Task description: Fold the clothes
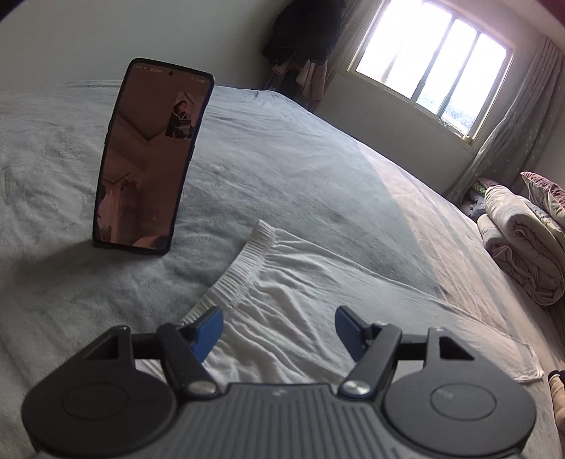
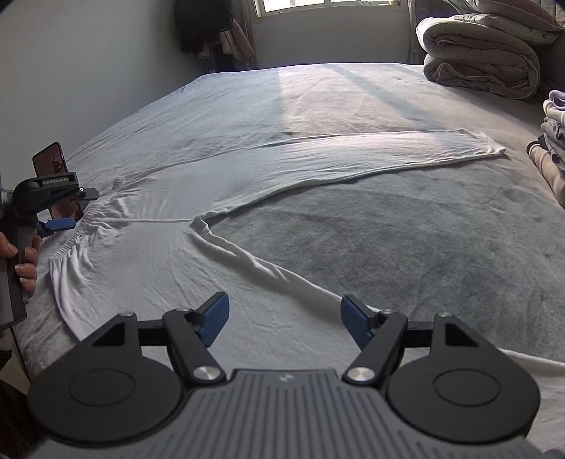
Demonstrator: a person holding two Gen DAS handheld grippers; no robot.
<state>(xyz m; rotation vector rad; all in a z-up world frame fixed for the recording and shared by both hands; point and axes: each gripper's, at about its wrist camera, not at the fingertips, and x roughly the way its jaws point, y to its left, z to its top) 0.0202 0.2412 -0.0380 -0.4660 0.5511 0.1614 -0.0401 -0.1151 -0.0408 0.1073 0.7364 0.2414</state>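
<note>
- A pair of white trousers (image 2: 169, 247) lies spread flat on a grey-blue bedsheet (image 2: 406, 240), its gathered elastic waistband (image 1: 243, 261) towards the left side of the bed.
- In the right wrist view one trouser leg (image 2: 370, 155) stretches away across the bed to a hem at the far right, and the other leg (image 2: 261, 268) runs down towards the camera, so the two legs splay apart in a V.
- The left gripper (image 1: 279, 330) hovers over the waistband end with its blue pads (image 1: 208, 332) spread wide; white cloth shows in the gap between them, but the pads press on nothing.
- The same left gripper appears at the left edge of the right wrist view, held by a person's hand (image 2: 21, 261) on its grey handle (only fingers and a thumb show).
- The right gripper (image 2: 284, 321) hangs above the nearer trouser leg, its jaws also standing wide apart, with cloth under them and nothing pinched.
- A smartphone (image 1: 152, 159) stands upright on the sheet just beyond the waistband, its screen lit.
- A rolled duvet (image 2: 480, 60) sits at the far right of the bed, with a stack of folded clothes (image 2: 554, 127) nearer along the right edge.
- A window (image 1: 430, 60) lights the far wall, with a curtain (image 1: 522, 120) beside it and dark garments (image 1: 303, 31) hanging in the corner.
</note>
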